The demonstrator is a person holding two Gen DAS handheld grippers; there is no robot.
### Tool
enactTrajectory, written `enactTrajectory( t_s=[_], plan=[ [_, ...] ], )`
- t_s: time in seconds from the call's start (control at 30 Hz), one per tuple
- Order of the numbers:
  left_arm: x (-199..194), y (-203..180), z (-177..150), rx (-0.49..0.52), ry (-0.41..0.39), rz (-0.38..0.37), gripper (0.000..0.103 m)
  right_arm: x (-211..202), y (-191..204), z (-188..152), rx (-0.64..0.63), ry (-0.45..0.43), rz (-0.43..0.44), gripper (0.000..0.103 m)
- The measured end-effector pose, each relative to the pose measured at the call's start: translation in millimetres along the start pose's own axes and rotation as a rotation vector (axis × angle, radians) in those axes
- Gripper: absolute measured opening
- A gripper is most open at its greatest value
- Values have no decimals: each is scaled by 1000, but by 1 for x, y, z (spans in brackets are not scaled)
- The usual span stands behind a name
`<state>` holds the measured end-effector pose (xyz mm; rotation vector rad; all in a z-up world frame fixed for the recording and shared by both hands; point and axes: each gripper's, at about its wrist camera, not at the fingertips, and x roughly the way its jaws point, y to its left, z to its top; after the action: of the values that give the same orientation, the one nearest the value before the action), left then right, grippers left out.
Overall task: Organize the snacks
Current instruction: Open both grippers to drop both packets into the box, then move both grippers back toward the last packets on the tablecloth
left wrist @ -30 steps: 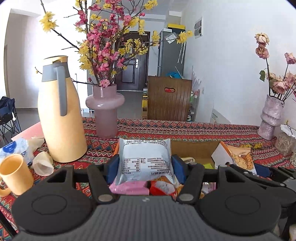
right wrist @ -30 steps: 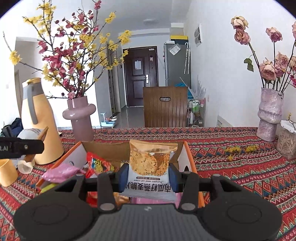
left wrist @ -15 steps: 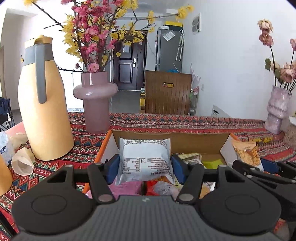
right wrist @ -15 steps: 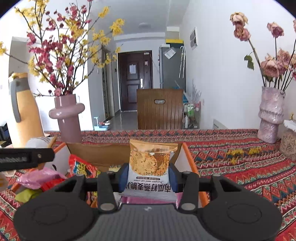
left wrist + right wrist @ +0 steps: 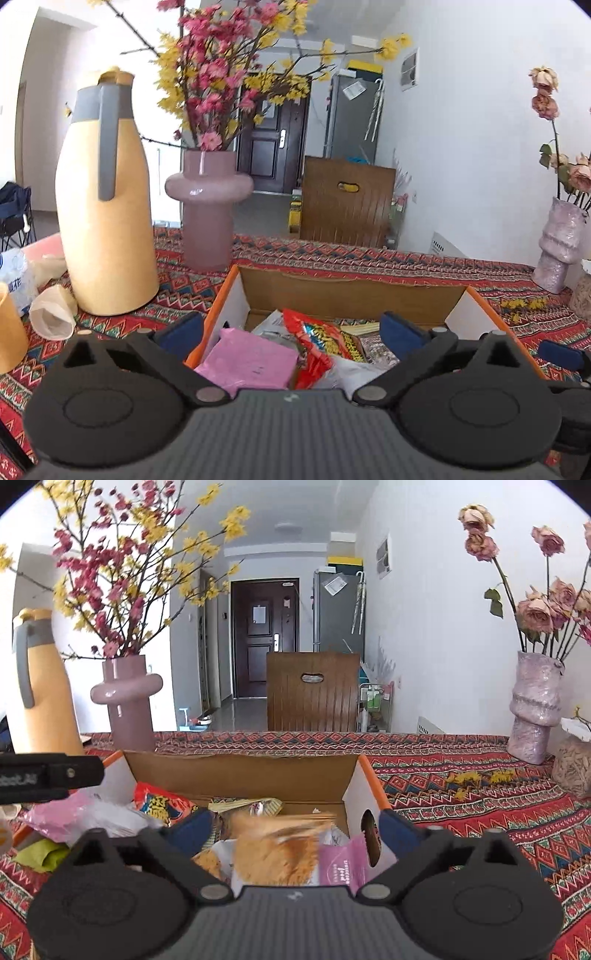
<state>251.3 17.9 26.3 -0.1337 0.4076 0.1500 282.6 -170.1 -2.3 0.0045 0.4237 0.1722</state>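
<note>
The left gripper has its fingers spread wide and still opening, with nothing pinched; they hang over the near left part of an open cardboard box, the left finger outside its orange-edged wall and the right finger above the snacks. Below them lie a pink packet and a red packet, loose in the box among other wrappers. The right gripper is likewise spread and opening, its fingers clear of a blurred orange cracker packet that sits between them without touching either pad, over the near right part of the same box; a small pink packet lies just right of it, against the box wall. The box stands on a surface covered by a red patterned cloth. To the left of the box are a tall yellow jug with a grey handle and a pink vase of red and yellow blossom branches; at the far right stands a pale textured vase of dried roses. Beyond the surface, a wooden chair back faces a hallway with a dark door and a grey fridge.
</note>
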Motion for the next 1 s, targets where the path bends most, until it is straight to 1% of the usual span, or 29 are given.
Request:
enactTrajectory(
  t_s=[0.3,0.57,0.83,1.0],
  plan=[
    [1,5,2,-22,46,13,103,0,-4,-1,27,7,0,101],
    [-22,3,12,-15,40,46,103,-5,-3,4,19,-10,10,101],
    [-44,18,10,-11,49,66,103,-23,8,10,-17,-22,26,101],
    [-53,36,3,-11,73,74,103,-37,20,6,-39,3,48,102]
  ],
)
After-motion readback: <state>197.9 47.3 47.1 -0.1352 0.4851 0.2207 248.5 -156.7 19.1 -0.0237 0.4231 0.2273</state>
